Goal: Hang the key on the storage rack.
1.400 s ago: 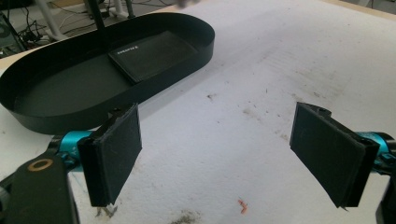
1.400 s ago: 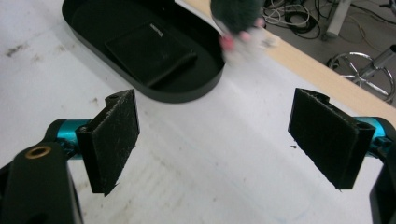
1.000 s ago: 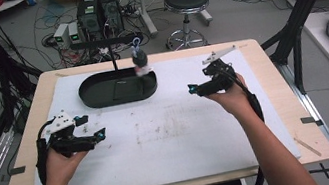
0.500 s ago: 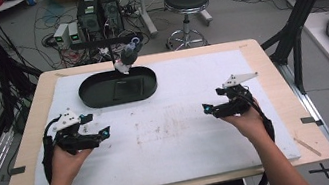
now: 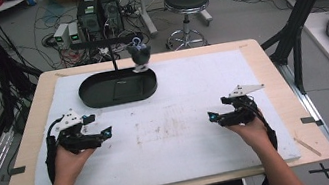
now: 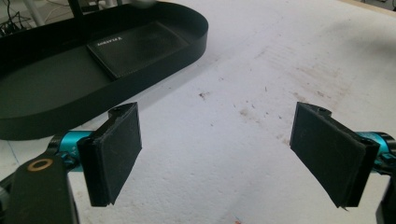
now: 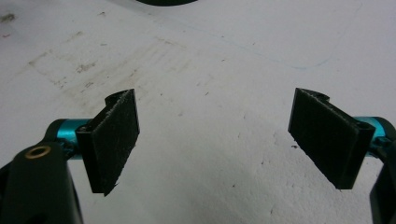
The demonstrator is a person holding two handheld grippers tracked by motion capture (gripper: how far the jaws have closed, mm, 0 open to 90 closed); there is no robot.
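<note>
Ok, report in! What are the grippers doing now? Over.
Left hand-held gripper open, empty. Right hand-held gripper open, empty. Black tray untouched, keychain hanging above it. Nothing between.

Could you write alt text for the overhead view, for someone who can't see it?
A person's two hands rest on a white table mat, each holding an open, empty two-jaw gripper: the left gripper and the right gripper. Beyond them sits a black oval tray, a small dark keychain hanging above its right end.

We hold two black grippers, left (image 5: 101,133) and right (image 5: 214,116), each with flat black pads (image 6: 116,151), teal fittings, a brass-ringed screw, grey plate and trailing black cable.
</note>
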